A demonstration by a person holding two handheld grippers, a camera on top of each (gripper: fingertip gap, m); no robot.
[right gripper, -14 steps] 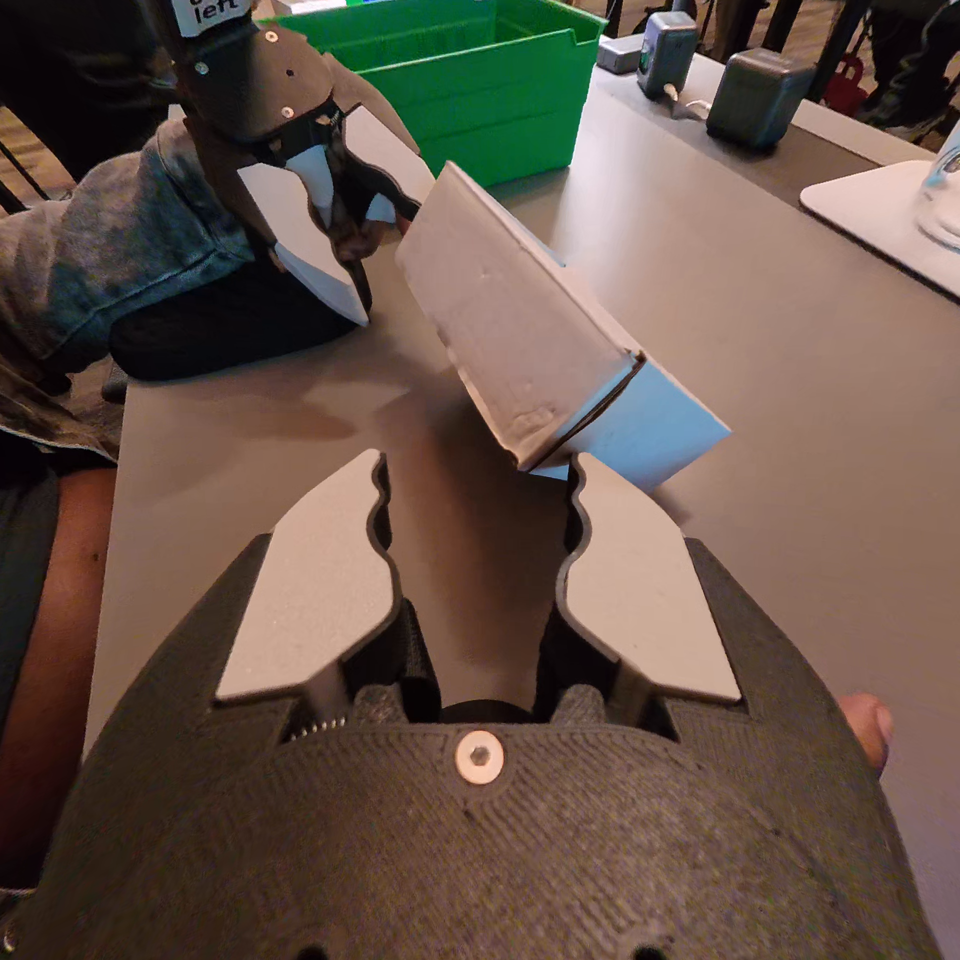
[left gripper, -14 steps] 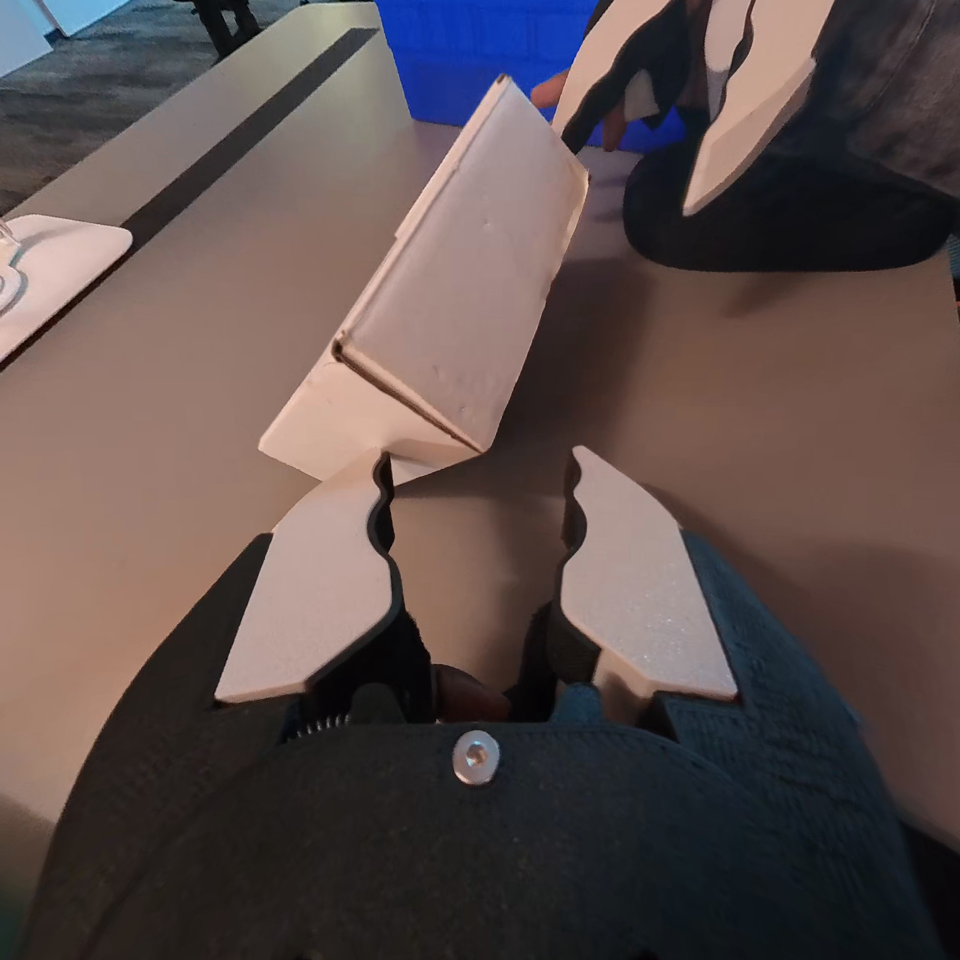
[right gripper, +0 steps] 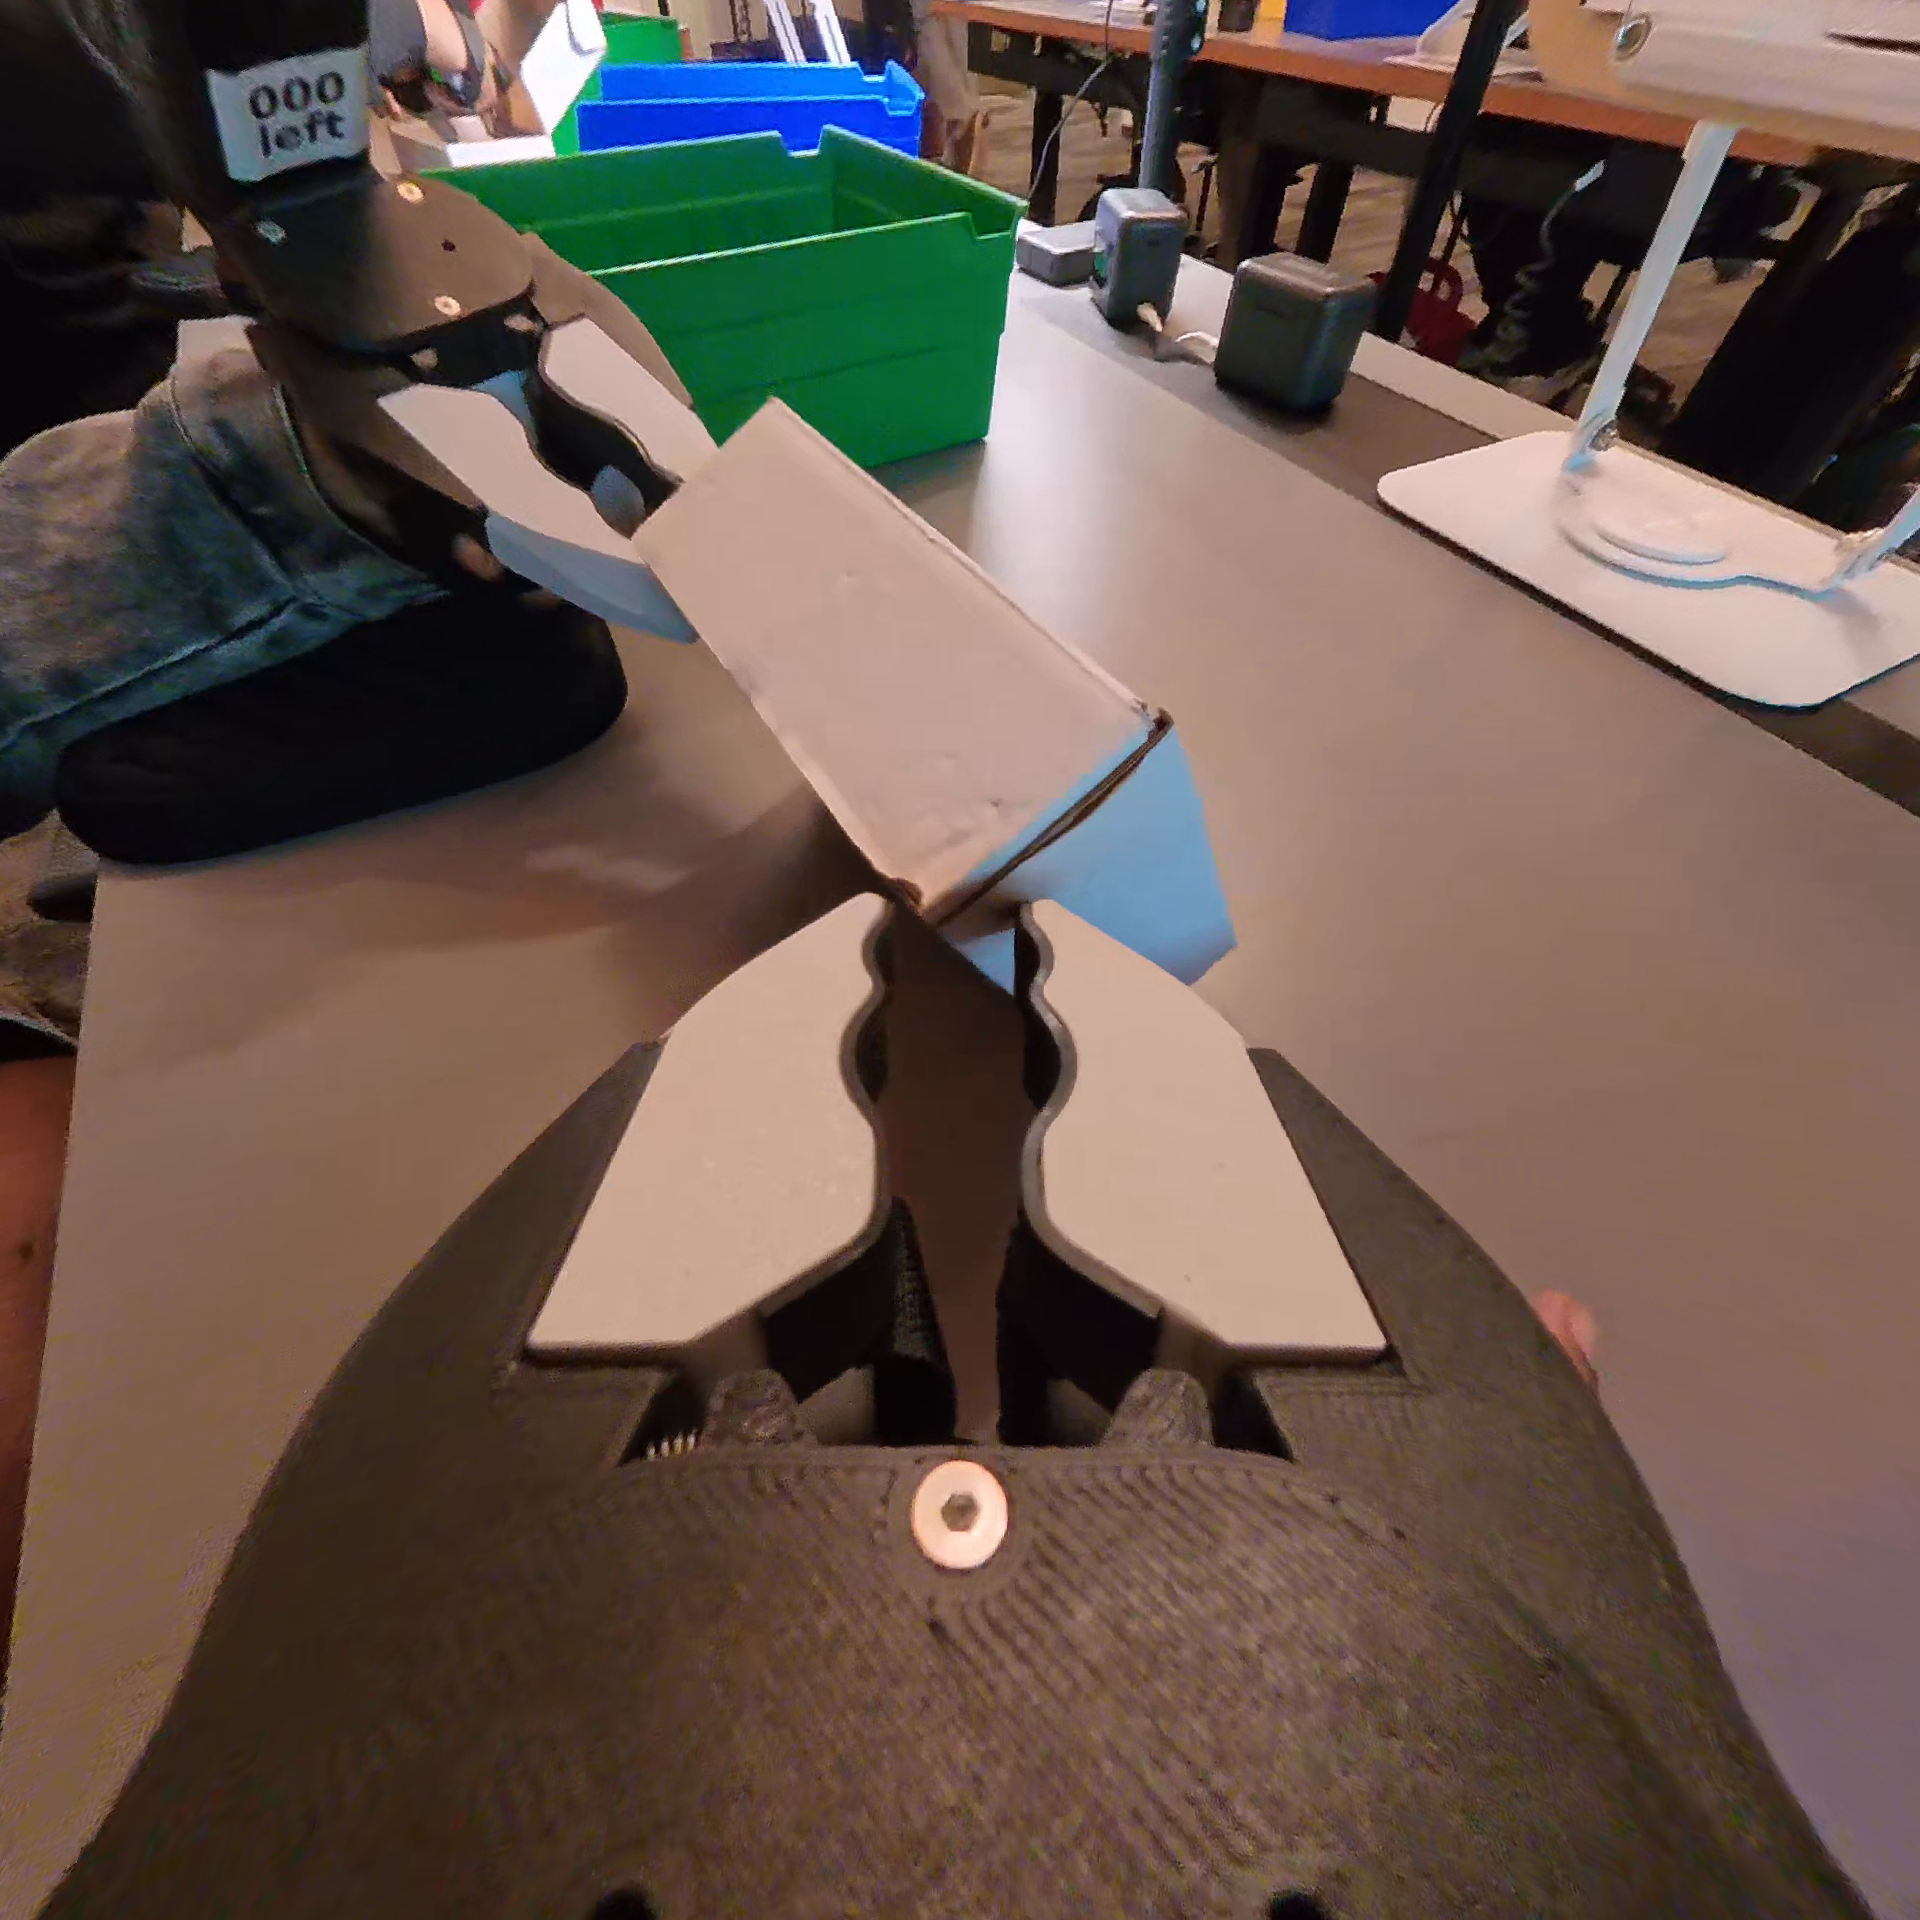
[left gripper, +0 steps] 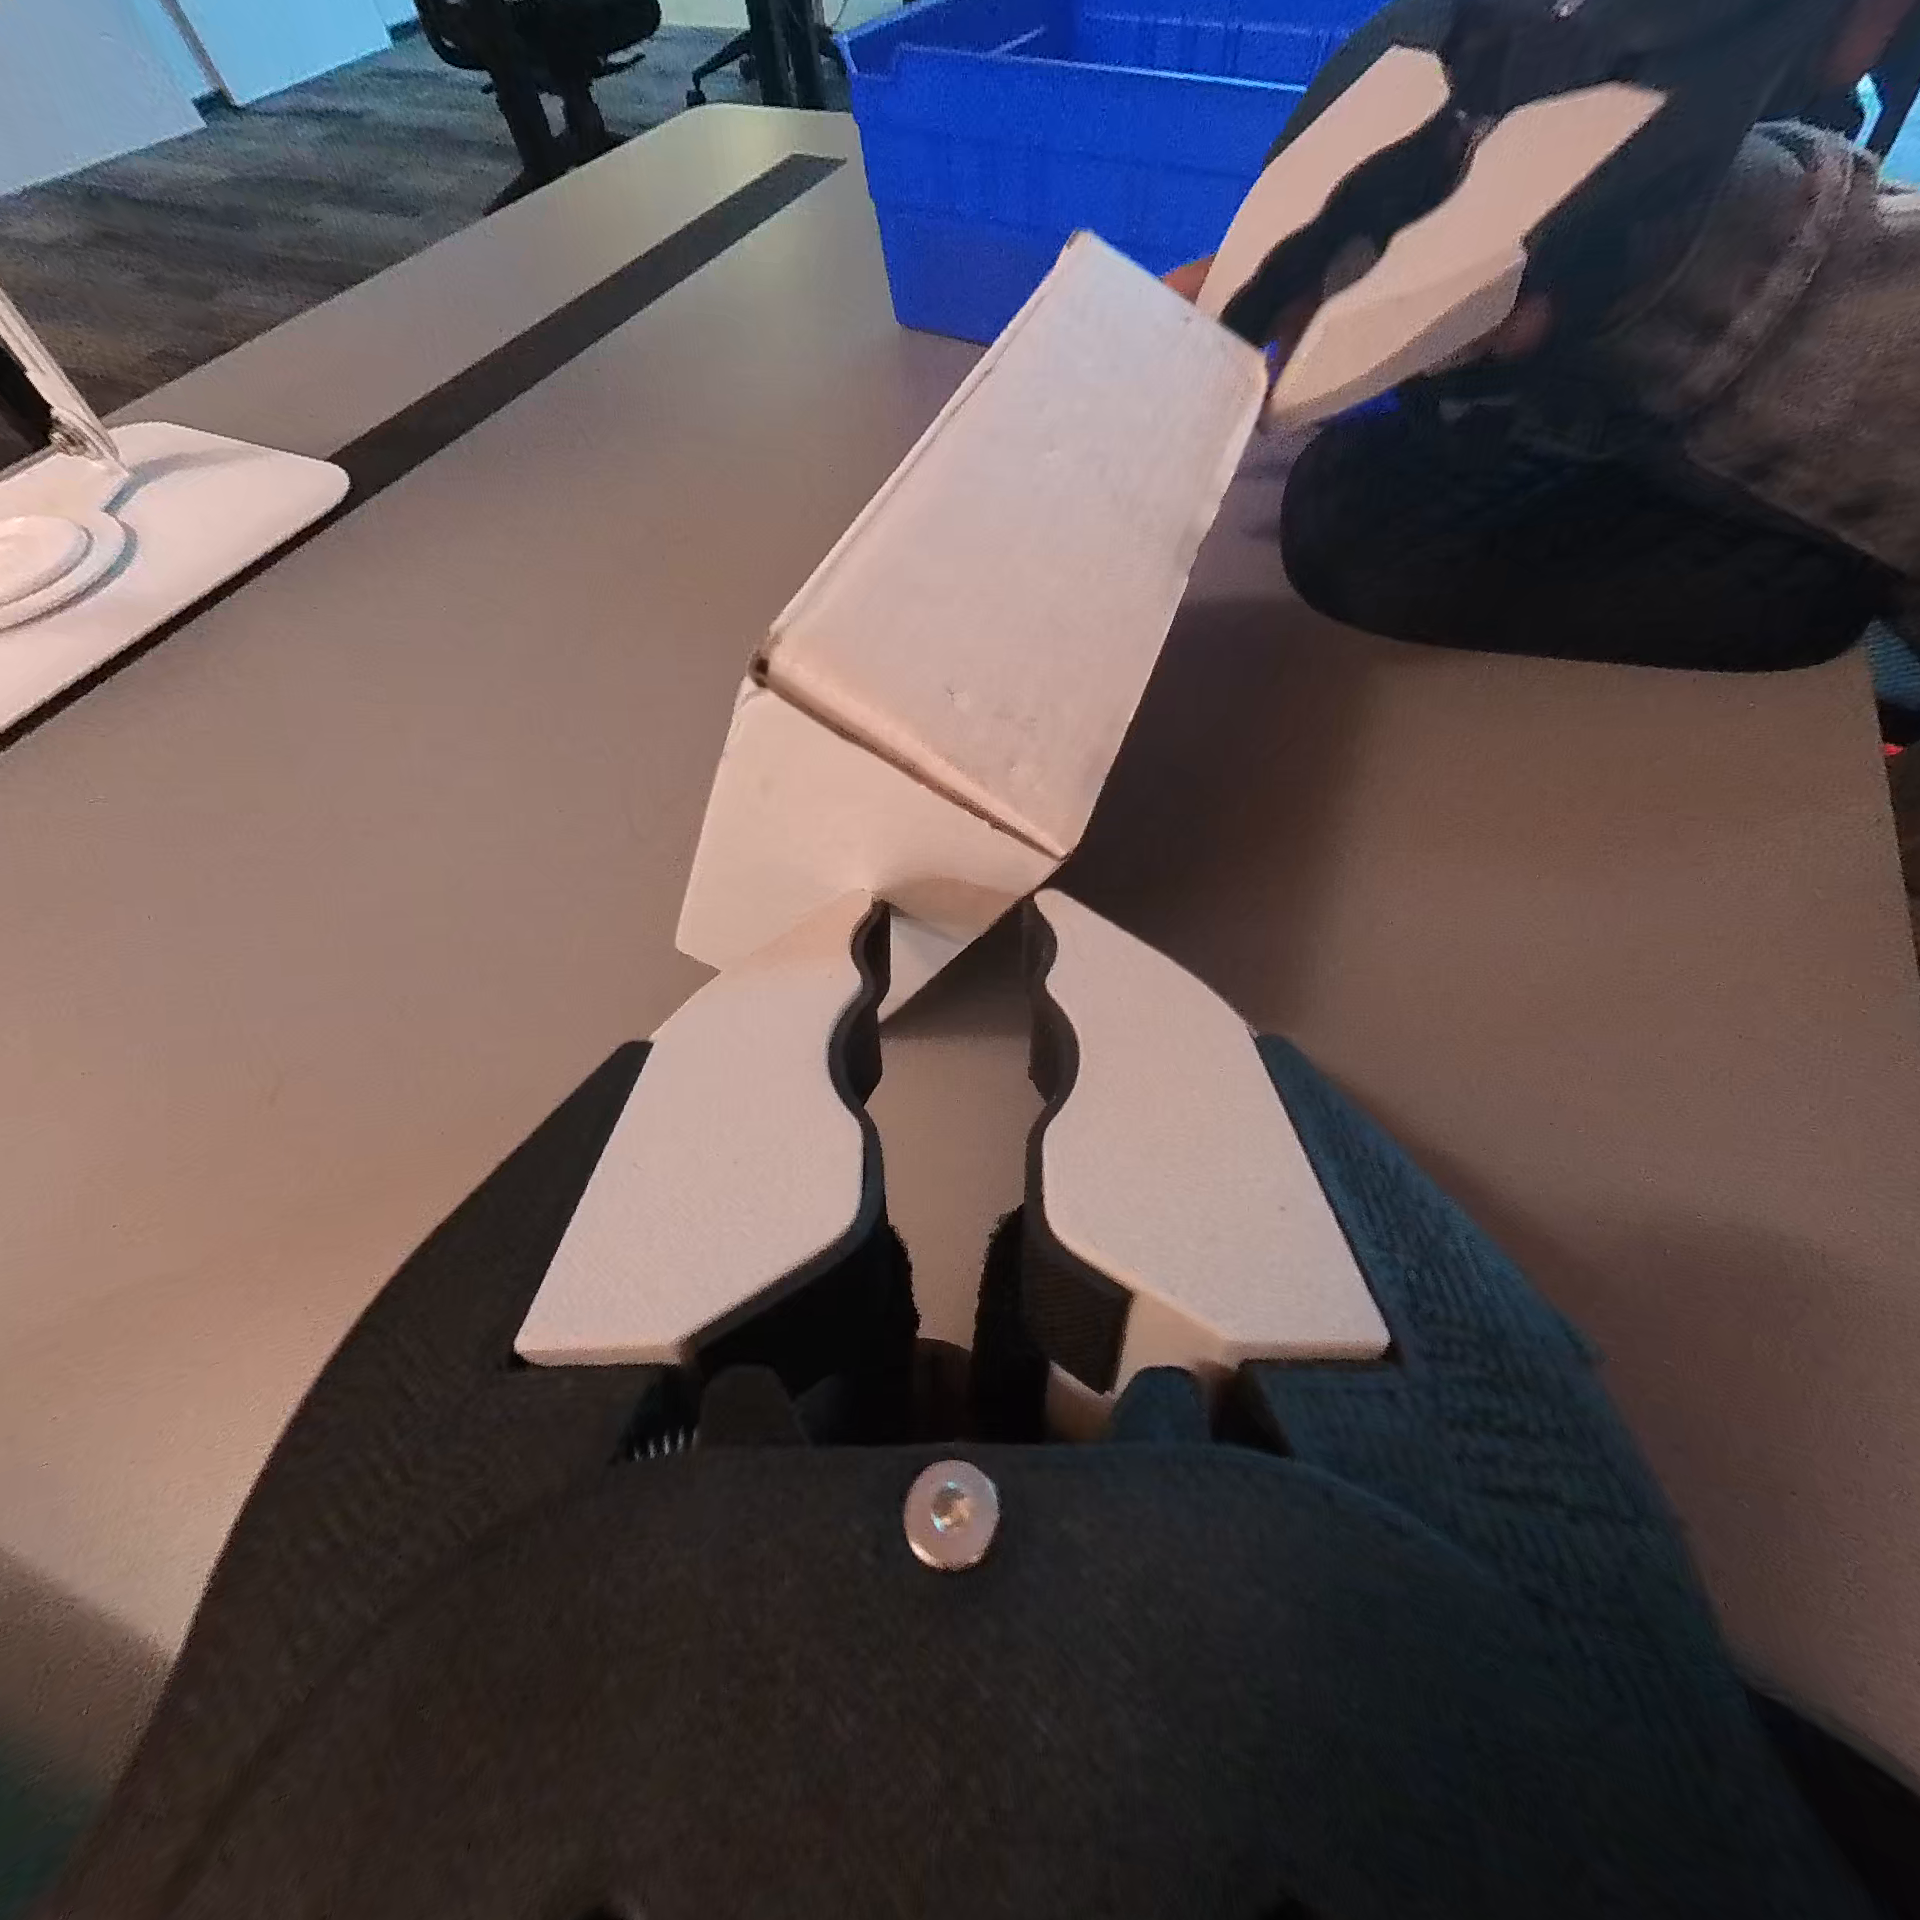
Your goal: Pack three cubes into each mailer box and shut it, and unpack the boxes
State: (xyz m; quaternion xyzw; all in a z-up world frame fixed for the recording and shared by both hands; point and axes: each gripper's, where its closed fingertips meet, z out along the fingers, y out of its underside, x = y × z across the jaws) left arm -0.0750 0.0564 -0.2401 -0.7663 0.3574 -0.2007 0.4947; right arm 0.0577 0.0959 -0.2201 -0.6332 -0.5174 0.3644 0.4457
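A closed white mailer box [left gripper: 987, 623] hangs tilted over the grey table [left gripper: 364, 831], held by its two ends. My left gripper [left gripper: 956, 920] is shut on the box's near lower corner. In the same view the right gripper [left gripper: 1382, 239] pinches the far upper end. In the right wrist view my right gripper [right gripper: 951, 914] is shut on the near corner of the box [right gripper: 904, 665], and the left gripper [right gripper: 592, 488] clamps the far end. No cubes are in view; the inside of the box is hidden.
A blue bin [left gripper: 1039, 156] stands behind the box in the left wrist view. A green bin [right gripper: 790, 270] stands behind it in the right wrist view. A white stand base [right gripper: 1662, 561], two dark grey blocks [right gripper: 1288, 322] and a person's sleeve [right gripper: 208, 582] lie on the table. Left tips to right tips: about 15 cm.
Both grippers have closed from wide open onto the ends of the box. The box now sits between them at a steeper tilt.
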